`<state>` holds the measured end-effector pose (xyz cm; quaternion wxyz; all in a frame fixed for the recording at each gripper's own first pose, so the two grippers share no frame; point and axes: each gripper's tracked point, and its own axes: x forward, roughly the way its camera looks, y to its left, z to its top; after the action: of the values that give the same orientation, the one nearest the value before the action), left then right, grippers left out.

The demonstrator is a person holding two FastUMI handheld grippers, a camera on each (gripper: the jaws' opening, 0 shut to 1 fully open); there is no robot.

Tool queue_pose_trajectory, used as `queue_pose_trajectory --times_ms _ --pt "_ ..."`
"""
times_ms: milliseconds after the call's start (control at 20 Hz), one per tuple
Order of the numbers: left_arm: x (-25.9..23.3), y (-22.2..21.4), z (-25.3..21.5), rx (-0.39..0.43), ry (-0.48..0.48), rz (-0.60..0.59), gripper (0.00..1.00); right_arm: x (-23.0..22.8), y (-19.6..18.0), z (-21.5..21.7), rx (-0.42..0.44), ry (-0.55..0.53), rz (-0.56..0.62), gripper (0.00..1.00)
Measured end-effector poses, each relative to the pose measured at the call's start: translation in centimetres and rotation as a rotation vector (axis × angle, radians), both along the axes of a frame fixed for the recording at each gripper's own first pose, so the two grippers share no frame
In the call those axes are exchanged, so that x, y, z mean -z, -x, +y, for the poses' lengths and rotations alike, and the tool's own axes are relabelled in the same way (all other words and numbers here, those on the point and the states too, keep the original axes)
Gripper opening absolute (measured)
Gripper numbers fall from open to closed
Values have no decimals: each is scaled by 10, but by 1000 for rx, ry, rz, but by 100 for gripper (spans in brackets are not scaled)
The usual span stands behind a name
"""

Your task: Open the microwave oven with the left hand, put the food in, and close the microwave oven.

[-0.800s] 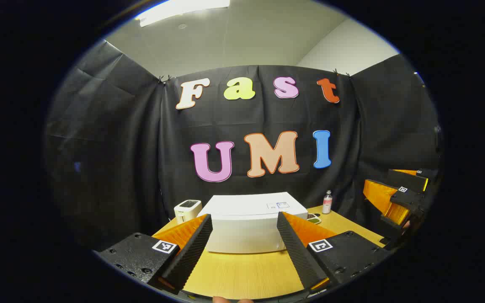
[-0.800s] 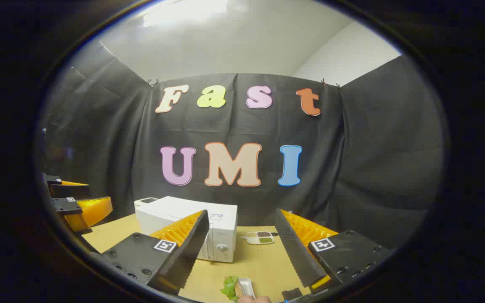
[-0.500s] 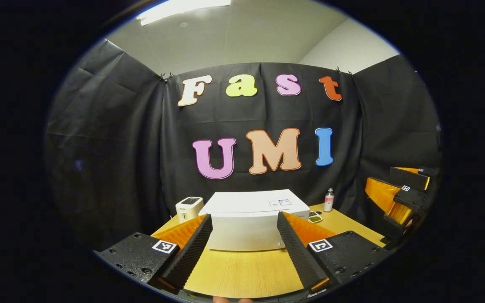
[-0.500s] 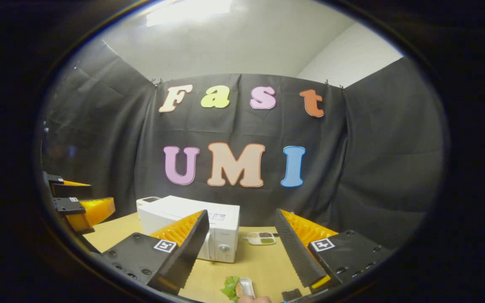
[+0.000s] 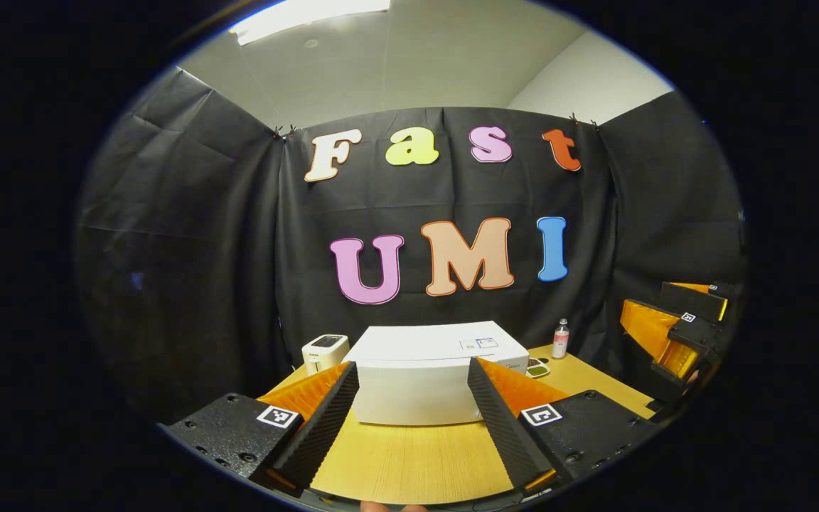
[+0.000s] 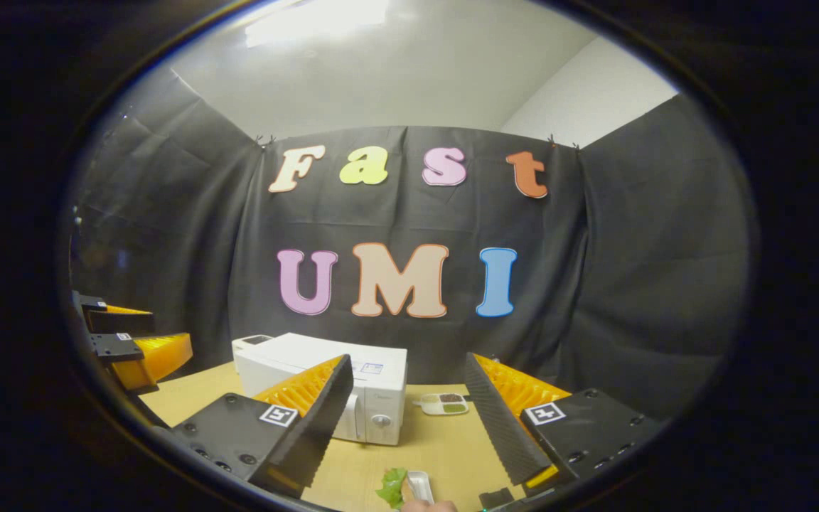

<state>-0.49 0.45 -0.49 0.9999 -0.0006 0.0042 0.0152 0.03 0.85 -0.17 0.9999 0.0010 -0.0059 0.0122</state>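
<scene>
Microwave oven (image 5: 438, 373) is sitting shut on the wooden table (image 5: 409, 462), toward the far side, just in front of the black cloth wall. In the left gripper view, the left gripper (image 5: 413, 419) is hovering above the near part of the table with its two fingers spread wide apart, holding nothing, and the white box is showing between them, well beyond the tips. A small white appliance (image 5: 324, 350) is standing just left of the oven, a little bottle (image 5: 560, 338) is standing far right near the wall, and a small sectioned dish (image 5: 537, 368) is lying right of the oven.

In the right gripper view, the right gripper (image 6: 409, 419) is also hanging over the table with its fingers wide apart and nothing between them. The oven's door and control knob are facing the near right here, and the door is looking closed. The food (image 6: 404, 487), a green leafy piece beside something white, is lying at the near edge of the table, below the gripper and apart from the oven. The left gripper is showing at the far left of this view.
</scene>
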Motion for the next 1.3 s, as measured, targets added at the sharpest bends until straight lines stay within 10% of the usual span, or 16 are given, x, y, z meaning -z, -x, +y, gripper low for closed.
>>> queue_pose_trajectory --times_ms 1300 --pt "54 -31 -38 75 110 88 98 18 -6 -22 38 20 43 96"
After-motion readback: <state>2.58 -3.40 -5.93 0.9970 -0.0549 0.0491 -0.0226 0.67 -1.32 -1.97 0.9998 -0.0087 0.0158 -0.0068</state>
